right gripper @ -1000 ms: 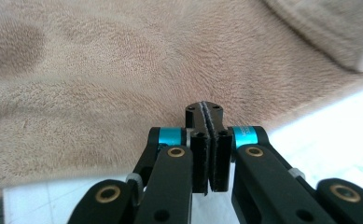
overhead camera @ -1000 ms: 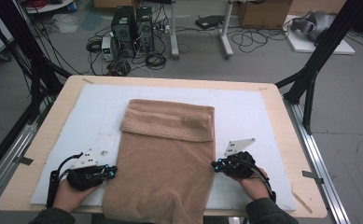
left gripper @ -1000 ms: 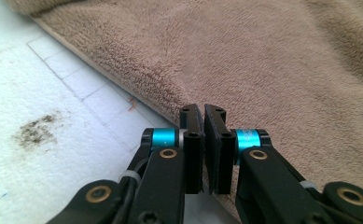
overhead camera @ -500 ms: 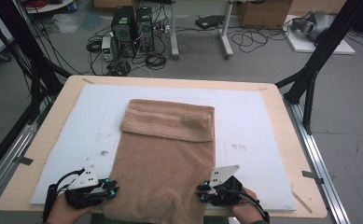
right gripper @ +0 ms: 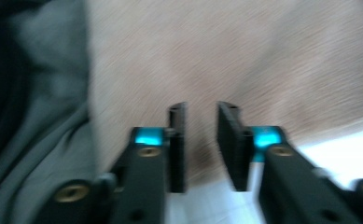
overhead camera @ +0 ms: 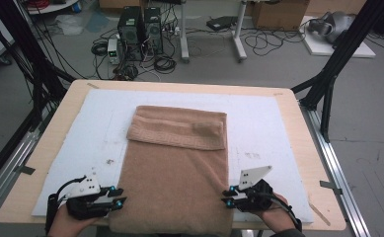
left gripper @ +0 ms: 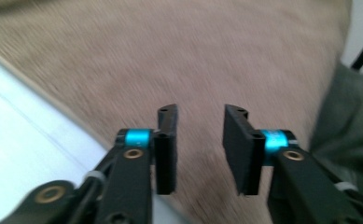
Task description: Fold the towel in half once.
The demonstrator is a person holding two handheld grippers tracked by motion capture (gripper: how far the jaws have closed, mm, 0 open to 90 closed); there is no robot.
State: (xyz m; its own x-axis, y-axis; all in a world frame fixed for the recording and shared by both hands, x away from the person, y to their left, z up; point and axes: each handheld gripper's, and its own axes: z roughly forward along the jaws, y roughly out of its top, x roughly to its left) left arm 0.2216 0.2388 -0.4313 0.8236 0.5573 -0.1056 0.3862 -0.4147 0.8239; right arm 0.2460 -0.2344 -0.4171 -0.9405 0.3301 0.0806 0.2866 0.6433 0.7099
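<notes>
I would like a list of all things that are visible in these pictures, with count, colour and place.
towel: one, tan, middle of the mat, far end folded back, near end reaching the table's near edge
mat: one, white, covering most of the table
table: one, light wood
computer towers: two, black, on the floor beyond the table, among cables
cardboard box: one, brown, floor at back
left gripper: one, black, open, at the towel's near left edge
right gripper: one, black, open, at the towel's near right edge

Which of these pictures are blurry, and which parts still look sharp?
Left gripper view: towel smeared by motion, the left tongs fairly crisp. Right gripper view: softer overall, towel streaked, even the right tongs fuzzy. High view: steady and evenly lit, only coarse.
</notes>
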